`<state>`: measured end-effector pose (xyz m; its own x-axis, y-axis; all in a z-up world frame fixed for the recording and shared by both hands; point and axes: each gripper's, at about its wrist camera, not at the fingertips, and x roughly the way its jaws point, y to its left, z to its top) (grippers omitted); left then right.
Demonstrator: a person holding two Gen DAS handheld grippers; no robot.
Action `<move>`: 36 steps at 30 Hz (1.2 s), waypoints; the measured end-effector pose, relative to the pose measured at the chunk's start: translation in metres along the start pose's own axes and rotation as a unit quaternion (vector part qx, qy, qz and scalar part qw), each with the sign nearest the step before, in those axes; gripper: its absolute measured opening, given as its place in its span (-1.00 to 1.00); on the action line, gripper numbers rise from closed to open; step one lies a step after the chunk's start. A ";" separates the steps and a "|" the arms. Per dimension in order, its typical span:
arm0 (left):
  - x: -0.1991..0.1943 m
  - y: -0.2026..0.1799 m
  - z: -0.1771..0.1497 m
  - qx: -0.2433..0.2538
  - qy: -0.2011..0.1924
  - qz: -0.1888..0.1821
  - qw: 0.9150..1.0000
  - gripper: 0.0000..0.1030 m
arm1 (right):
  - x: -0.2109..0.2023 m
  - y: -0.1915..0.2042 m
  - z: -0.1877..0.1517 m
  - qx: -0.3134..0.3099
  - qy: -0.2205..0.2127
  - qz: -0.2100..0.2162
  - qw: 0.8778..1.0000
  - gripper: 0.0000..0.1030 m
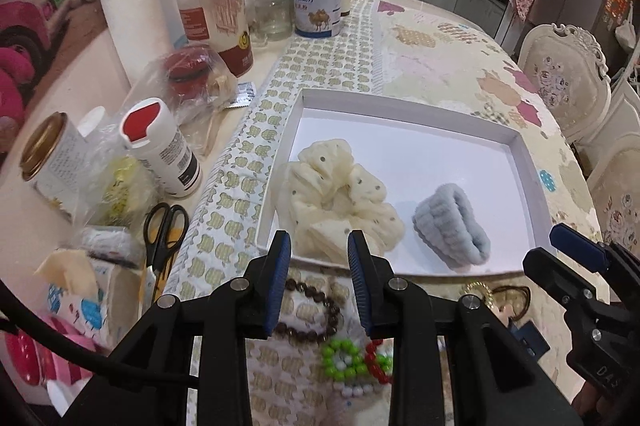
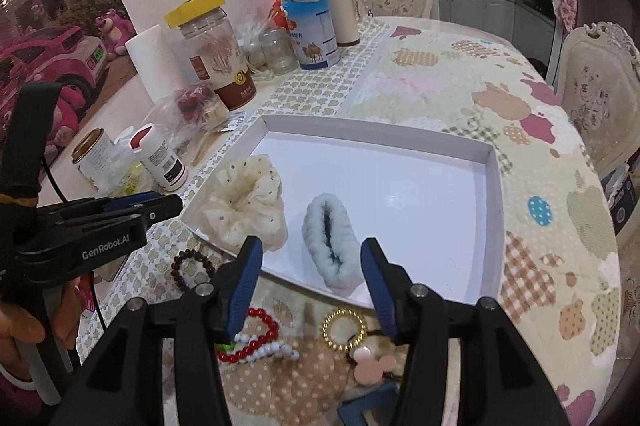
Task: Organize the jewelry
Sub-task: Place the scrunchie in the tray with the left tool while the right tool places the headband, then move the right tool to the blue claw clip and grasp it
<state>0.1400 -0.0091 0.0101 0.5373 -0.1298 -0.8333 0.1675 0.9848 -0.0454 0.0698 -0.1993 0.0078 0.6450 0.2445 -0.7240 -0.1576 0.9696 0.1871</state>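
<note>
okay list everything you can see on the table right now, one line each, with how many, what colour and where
tray: one, white, mid-table
scrunchie: one, cream, dotted, tray's left side
fluffy band: one, pale blue, in tray, right of scrunchie
bead bracelet: one, dark brown, on cloth before tray
beaded pieces: red, white and green, tangled, count unclear, near edge
coil tie: one, gold, near edge
mouse charm: one, pink, beside coil
scissors: one, black, left of cloth
jars and bottles: several, along the wall
left gripper: open, empty
right gripper: open, empty
</note>
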 end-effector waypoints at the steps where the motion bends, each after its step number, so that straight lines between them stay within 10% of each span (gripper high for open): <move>1: -0.004 -0.002 -0.003 0.001 -0.003 0.002 1.000 -0.44 | -0.004 0.001 -0.002 -0.001 -0.002 -0.002 1.000 0.06; 36: -0.082 -0.032 -0.087 -0.001 -0.027 0.021 0.999 -0.44 | -0.099 -0.001 -0.080 -0.008 -0.008 -0.017 1.000 0.18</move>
<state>0.0187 -0.0195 0.0322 0.5882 -0.0943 -0.8032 0.1428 0.9897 -0.0116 -0.0542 -0.2241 0.0261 0.6622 0.2123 -0.7186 -0.1484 0.9772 0.1520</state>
